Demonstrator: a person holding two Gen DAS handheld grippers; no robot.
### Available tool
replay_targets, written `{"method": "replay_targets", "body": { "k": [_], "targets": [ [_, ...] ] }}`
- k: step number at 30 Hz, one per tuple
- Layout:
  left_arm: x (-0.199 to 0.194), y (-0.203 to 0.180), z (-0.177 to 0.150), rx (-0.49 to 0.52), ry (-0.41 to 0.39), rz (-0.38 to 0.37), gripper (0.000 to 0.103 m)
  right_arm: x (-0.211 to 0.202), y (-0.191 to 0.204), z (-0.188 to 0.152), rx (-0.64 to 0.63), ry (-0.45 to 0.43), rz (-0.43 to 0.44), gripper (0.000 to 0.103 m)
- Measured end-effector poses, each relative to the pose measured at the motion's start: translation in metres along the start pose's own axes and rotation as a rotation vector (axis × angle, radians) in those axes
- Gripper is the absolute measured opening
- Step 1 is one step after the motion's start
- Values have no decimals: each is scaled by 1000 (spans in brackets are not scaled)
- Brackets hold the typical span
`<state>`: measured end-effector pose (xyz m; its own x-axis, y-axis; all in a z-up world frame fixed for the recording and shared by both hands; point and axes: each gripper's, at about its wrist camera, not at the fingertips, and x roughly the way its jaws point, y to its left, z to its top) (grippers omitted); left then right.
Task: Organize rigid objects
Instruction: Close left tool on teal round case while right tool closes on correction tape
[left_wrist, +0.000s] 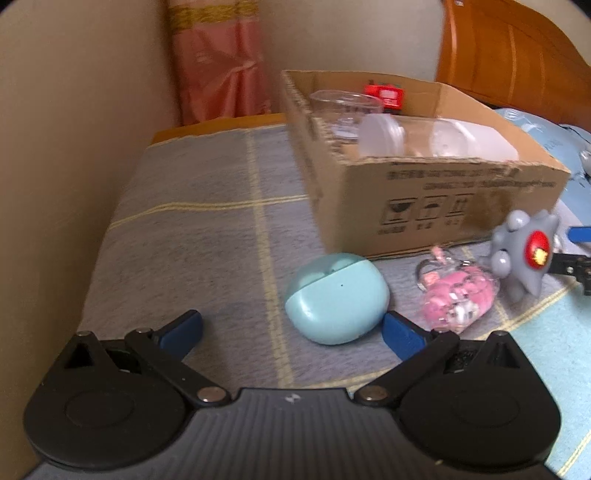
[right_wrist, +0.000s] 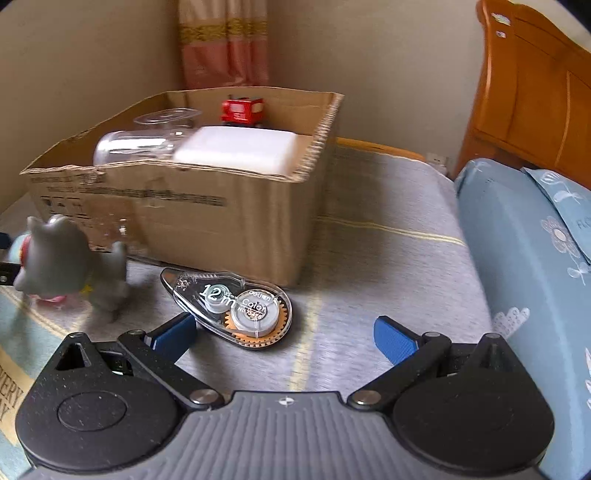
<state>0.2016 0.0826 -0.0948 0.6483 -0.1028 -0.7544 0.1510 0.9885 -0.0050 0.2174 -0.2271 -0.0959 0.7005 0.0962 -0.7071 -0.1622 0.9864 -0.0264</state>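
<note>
On the grey checked blanket (left_wrist: 207, 236), just in front of the cardboard box (left_wrist: 443, 206), four loose things wait: a teal earbud case (left_wrist: 338, 297), a pink charm in clear wrap (left_wrist: 458, 295), a grey spiky toy (left_wrist: 524, 254) and a correction tape dispenser (right_wrist: 236, 306).

I have my left gripper (left_wrist: 291, 326) spread wide and empty, with the earbud case sitting just ahead between the fingertips, shifted toward the right fingertip (left_wrist: 402, 332) and nearly touching it. Its long axis runs roughly left to right, across the opening, so I judge a short push forward would bracket it.

My right gripper (right_wrist: 284, 334) is likewise spread and empty. The tape dispenser lies near its left fingertip (right_wrist: 177, 332), long axis slanting from far left to near right. I would shift left before closing. The box already holds clear jars (left_wrist: 406, 136) and a red toy (left_wrist: 384, 94).
</note>
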Motion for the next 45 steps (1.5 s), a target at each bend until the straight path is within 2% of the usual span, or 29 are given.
{"method": "replay_targets", "body": {
  "k": [5,17,23,27,31,35,45],
  "targets": [
    [-3,-2,-2,-5,9,4,102,-1,-1,-1,24,13,-24,103],
    [2,-11,4,11,7,-12,102,9,21,10,-9,-3,4,103],
    [0,-5,6,-48,39,31,102,2,-1,3,59,8,-57,103],
    [2,-13,9,-90,39,28,101,1,0,1,65,7,-64,103],
    [7,-18,16,-129,38,43,99,2,2,1,67,7,-65,103],
    [5,-24,19,-104,27,51,81,0,7,0,64,7,-59,103],
    [7,-27,19,-72,22,40,80,10,31,11,10,-17,-3,103]
  ]
}}
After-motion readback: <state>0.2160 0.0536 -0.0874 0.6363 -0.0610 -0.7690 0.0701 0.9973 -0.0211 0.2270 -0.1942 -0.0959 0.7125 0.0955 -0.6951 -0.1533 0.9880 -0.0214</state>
